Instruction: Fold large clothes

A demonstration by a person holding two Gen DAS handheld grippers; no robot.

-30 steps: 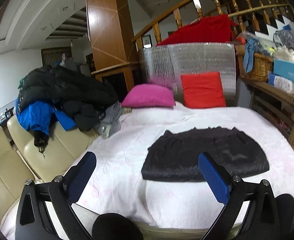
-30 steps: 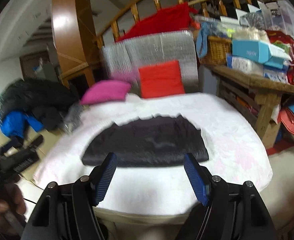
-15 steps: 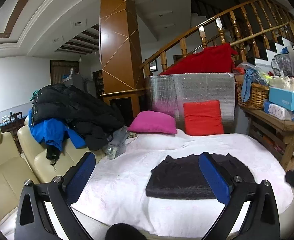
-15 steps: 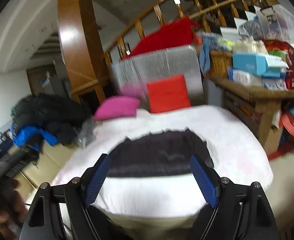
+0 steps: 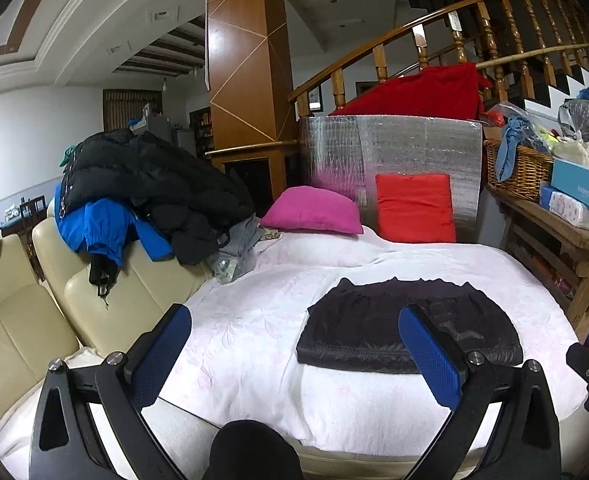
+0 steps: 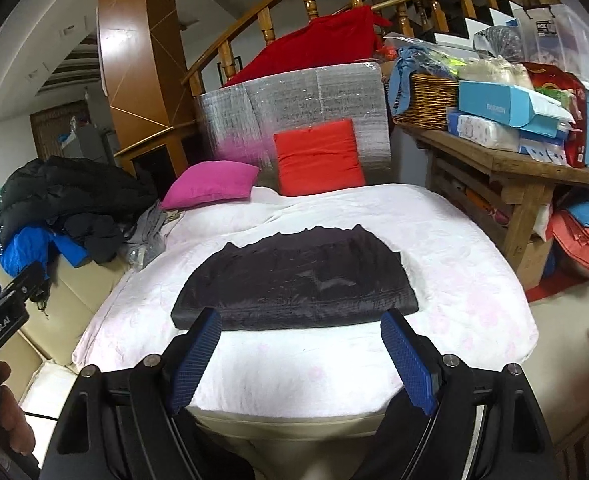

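On the white quilt (image 6: 434, 216) lies our folded black garment (image 6: 294, 280) — soft, light, likely slippery; we would pinch its near corners. Left gripper (image 5: 294, 356) and right gripper (image 6: 300, 354) gape empty, the right's jaws having just widened.

Pink cushion (image 5: 312, 210) beside red cushion (image 5: 414, 208)

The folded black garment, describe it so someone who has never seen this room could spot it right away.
Find the white quilted cover spread in front of the staircase. The folded black garment lies flat near its front edge. It is the only dark thing on the cover; the pink cushion and red cushion sit farther back.
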